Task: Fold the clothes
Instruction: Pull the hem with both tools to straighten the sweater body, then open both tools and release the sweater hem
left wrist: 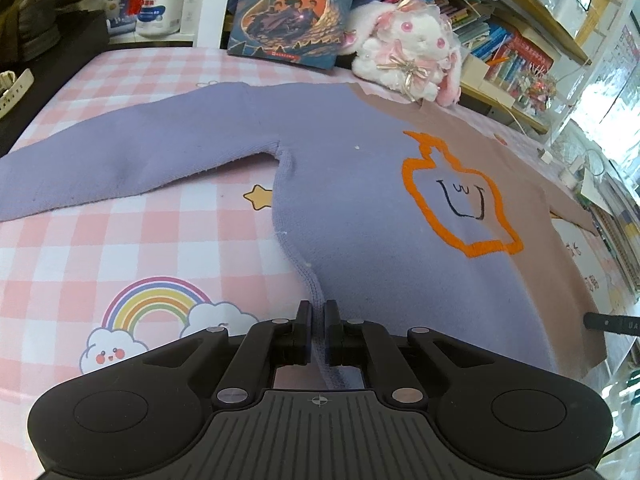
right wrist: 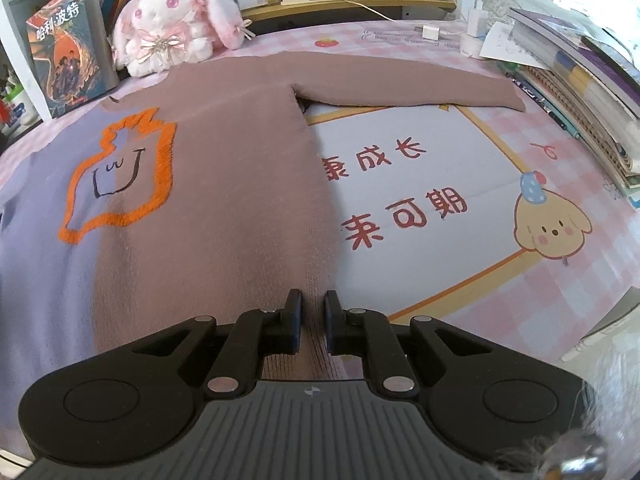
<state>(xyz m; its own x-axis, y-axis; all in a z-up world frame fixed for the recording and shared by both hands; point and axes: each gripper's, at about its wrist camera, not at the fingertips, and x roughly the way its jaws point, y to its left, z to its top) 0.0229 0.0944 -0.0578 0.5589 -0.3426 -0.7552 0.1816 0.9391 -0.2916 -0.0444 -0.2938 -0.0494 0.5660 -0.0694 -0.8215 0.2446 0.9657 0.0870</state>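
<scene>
Both hand-held grippers, left and right, pinch the sweater's near hem corners, its body stretching away toward the far side.

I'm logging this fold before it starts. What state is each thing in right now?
Sweater: spread flat, front up, both sleeves out, unfolded.
Left gripper: shut on the sweater's purple bottom corner.
Right gripper: shut on the sweater's brown bottom corner.
Plush bunny: sitting upright beyond the collar.
Book: standing, leaning back, closed.
</scene>
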